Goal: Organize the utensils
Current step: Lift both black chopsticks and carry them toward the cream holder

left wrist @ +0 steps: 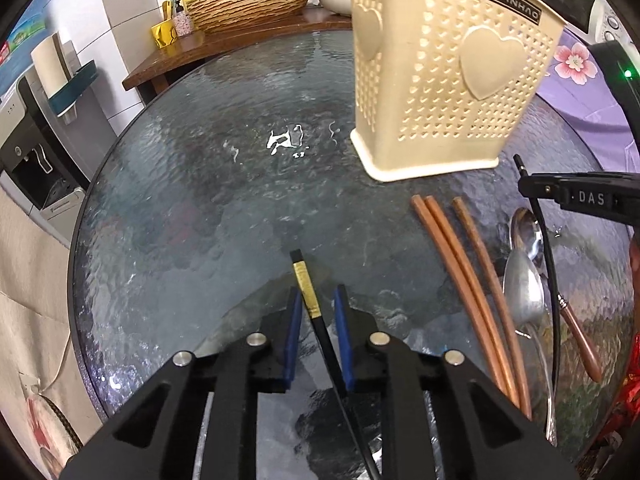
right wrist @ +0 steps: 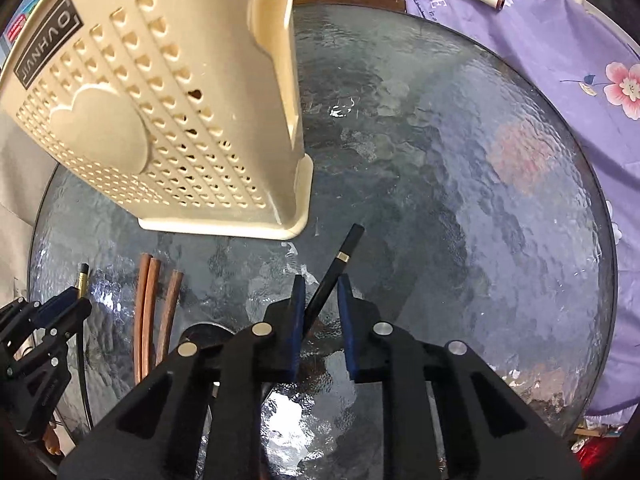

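Each gripper, left gripper (left wrist: 316,312) and right gripper (right wrist: 320,300), is clamped on one black chopstick (left wrist: 306,292) (right wrist: 332,276) above the glass table (left wrist: 180,220) beside the cream holder (left wrist: 440,80); judged light, rigid, slippery, best gripped mid-shaft.

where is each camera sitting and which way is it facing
Left wrist: on the left gripper, looking down along its fingers at a black chopstick between them on the glass table.
Right wrist: on the right gripper, looking down at another black chopstick between its fingers; the left gripper shows at left.
Both share the cream holder, the brown chopsticks and the table.
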